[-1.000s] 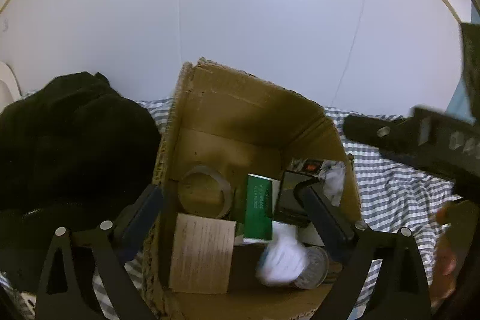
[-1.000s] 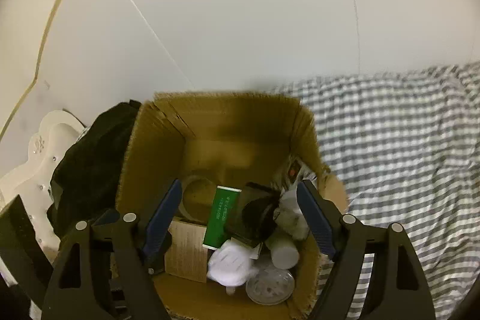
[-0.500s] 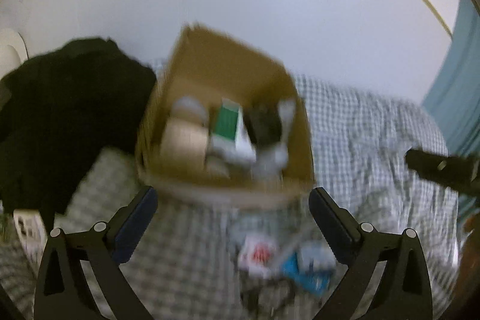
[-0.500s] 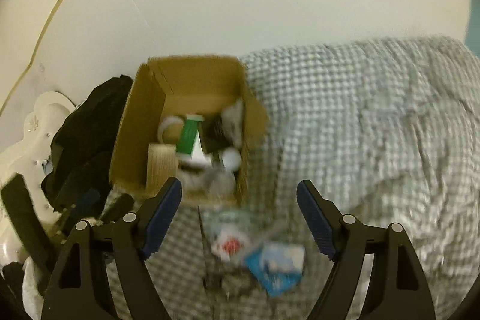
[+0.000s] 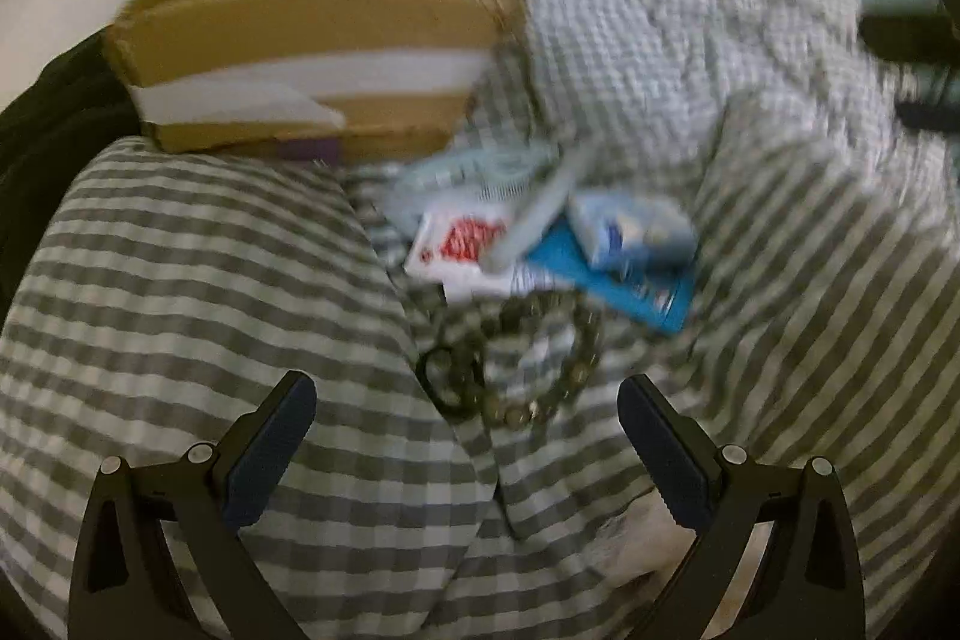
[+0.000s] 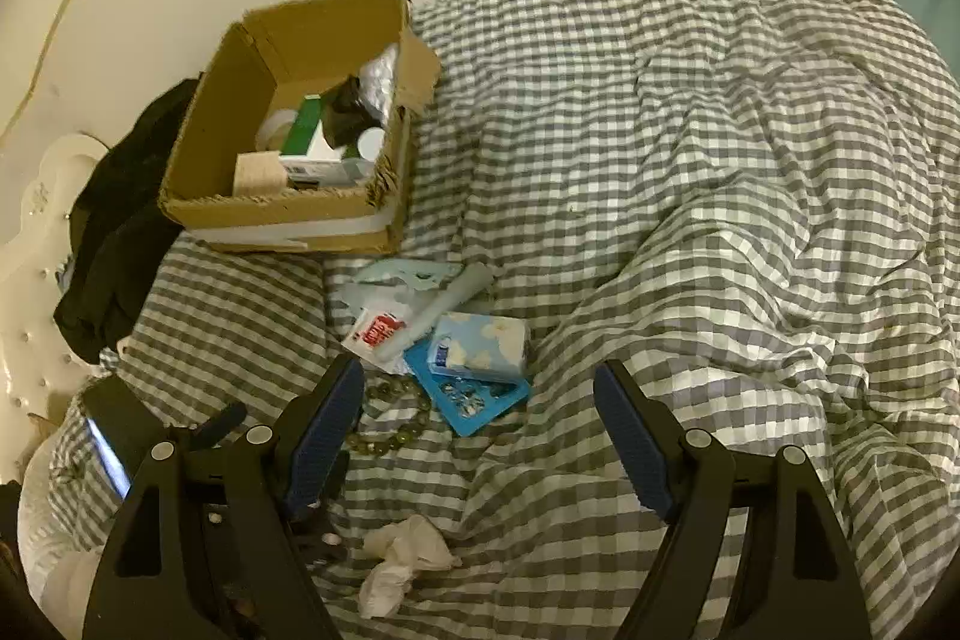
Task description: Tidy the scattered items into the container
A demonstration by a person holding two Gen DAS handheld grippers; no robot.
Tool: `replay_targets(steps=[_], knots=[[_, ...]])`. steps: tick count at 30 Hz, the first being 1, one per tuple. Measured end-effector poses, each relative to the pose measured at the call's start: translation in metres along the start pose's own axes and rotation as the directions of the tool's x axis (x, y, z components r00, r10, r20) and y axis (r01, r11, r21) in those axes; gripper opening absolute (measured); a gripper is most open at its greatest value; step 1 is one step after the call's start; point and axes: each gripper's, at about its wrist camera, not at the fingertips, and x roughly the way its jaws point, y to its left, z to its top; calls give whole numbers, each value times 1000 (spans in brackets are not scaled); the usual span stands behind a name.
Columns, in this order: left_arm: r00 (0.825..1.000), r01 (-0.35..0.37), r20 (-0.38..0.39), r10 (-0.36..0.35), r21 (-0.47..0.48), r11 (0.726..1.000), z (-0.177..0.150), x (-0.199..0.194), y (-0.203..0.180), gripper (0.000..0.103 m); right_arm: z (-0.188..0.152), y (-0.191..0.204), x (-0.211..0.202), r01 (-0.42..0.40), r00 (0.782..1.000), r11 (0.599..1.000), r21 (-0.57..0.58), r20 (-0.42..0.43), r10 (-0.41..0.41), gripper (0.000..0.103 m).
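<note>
Both hand-held grippers are empty here. The left hand-held gripper [image 5: 465, 427] has its jaws spread wide with nothing between them, and it hangs right over the bead bracelet [image 5: 528, 358], so my guess is that's the next thing to get picked up. The right hand-held gripper [image 6: 480, 430] is just as wide and empty, angled down at the same little pile.

The pile sits on the checked bedcover [image 6: 690, 130], just in front of the cardboard box [image 6: 288, 214]: a red-and-white sachet [image 6: 375, 331], a pale tube [image 6: 447, 301] lying across it, a tissue pack [image 6: 483, 346] resting on a blue card [image 6: 474, 397], with the beads beside them. A crumpled tissue [image 6: 399, 559] lies apart, closer to the camera.

The box already holds a green carton [image 6: 303, 124] and other bits, so it looks like the job's roughly half done. Having it parked next to the clutter keeps each carry short. The left view is pretty smeared, so details there are fuzzy.
</note>
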Motion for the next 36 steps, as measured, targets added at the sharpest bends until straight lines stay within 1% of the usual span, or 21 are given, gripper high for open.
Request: replay_targets(steps=[2,5,7,9,11,12,13,14,15,16,17,19,22,24,27,30,32,34,36], knots=[[1000,15,-23,-15,-2,1000,0,10,-1,103,1,0,7,-3,1000,1000,-14,-15,3,79],[999,47,-13,-48,-29,998,4,21,-2,103,2,6,16,6,999,998,-62,-34,-8,79],[998,59,-18,-60,-8,998,8,32,-7,103,4,10,21,28,999,994,-105,-41,-33,79],[996,72,-55,-71,15,997,12,47,-12,102,6,11,28,51,997,989,-141,-51,-59,79],[994,74,-82,-71,33,997,14,58,-16,92,8,9,34,78,995,985,-155,-52,-87,79],[992,81,-101,-77,42,996,16,64,-17,83,10,7,37,83,994,985,-151,-57,-92,79],[990,86,-112,-81,46,995,17,67,-18,70,11,4,41,77,994,987,-144,-69,-87,79],[989,92,-118,-86,46,995,18,69,-17,61,11,2,45,69,993,988,-139,-82,-81,79],[988,98,-126,-92,42,994,20,69,-16,42,12,0,48,67,992,988,-140,-92,-81,79],[986,112,-131,-107,34,993,21,67,-15,27,11,-1,54,74,990,987,-146,-107,-90,79],[984,129,-128,-126,22,991,22,62,-12,23,10,-1,58,80,989,985,-152,-113,-98,79],[985,139,-105,-137,6,990,26,48,-7,12,8,-1,67,93,984,981,-172,-132,-117,79],[984,169,-47,-170,-29,985,30,23,4,12,4,-1,78,109,978,975,-195,-154,-141,79],[982,187,-3,-187,-53,981,34,4,13,12,2,-1,81,107,976,975,-194,-167,-140,79],[981,194,2,-194,-61,979,41,0,21,12,-1,0,86,97,973,977,-191,-186,-133,79],[984,171,-30,-173,-59,983,45,3,24,12,-4,1,91,95,970,976,-194,-202,-134,79],[984,169,-44,-172,-63,984,49,0,29,12,-6,1,95,87,969,978,-188,-210,-127,79],[983,180,-34,-182,-57,982,51,-10,36,12,-8,3,101,78,967,979,-189,-223,-120,79],[986,168,-5,-168,-37,985,57,-22,44,12,-12,10,106,68,965,976,-206,-234,-117,79]])
